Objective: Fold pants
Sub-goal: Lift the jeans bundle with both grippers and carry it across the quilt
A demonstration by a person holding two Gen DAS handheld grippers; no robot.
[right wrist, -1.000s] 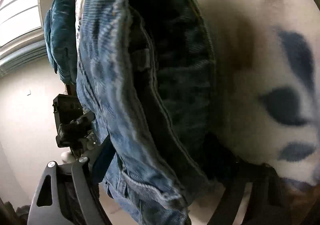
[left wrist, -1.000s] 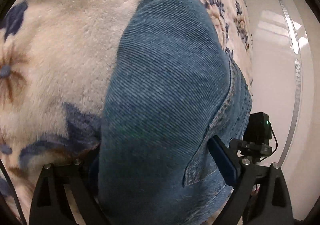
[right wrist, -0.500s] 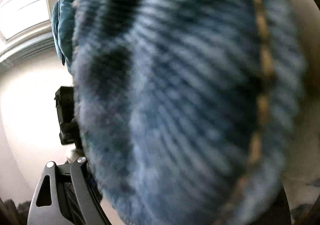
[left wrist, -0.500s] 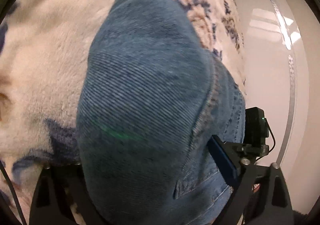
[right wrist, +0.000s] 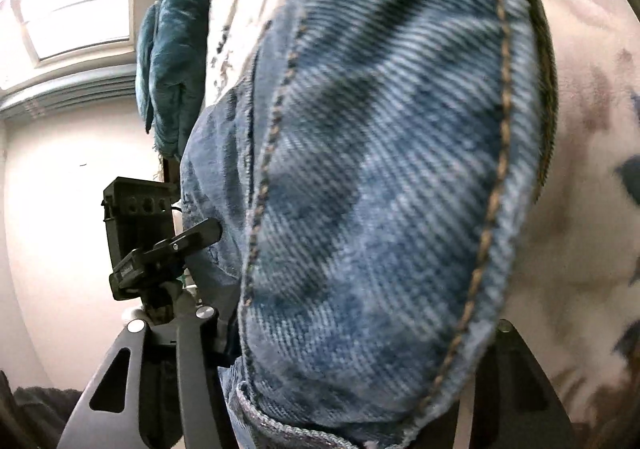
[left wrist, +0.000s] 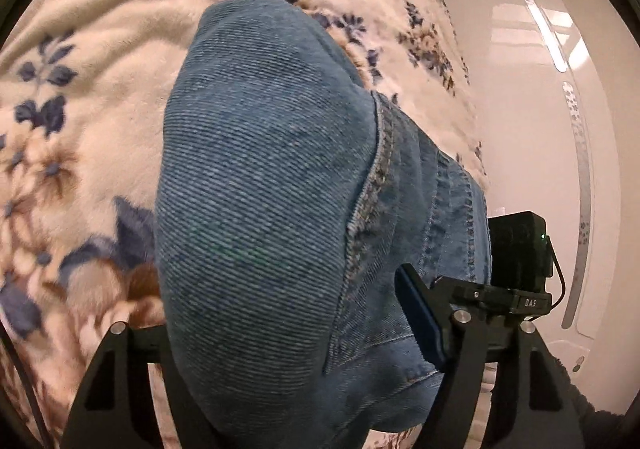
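Observation:
Blue denim pants [left wrist: 260,209] bulge up between the fingers of my left gripper [left wrist: 296,361], which is shut on the cloth; a seam runs down their right side. In the right wrist view the same pants [right wrist: 380,177] fill the frame, with tan stitching along a hem, and my right gripper [right wrist: 352,369] is shut on them. The fingertips of both grippers are hidden by denim. The other gripper's body [left wrist: 516,269] shows at the right of the left view, and at the left of the right view [right wrist: 140,241].
A cream fleece blanket with blue and brown flowers [left wrist: 80,129] lies under the pants; it shows at the right of the right wrist view [right wrist: 592,209]. A white wall panel [left wrist: 540,129] stands at the right. A teal cushion [right wrist: 172,49] and a window [right wrist: 68,1] show far off.
Both grippers have lifted away from the blanket with the denim held; more of the blanket shows in the left view, and the hem has turned toward the right camera.

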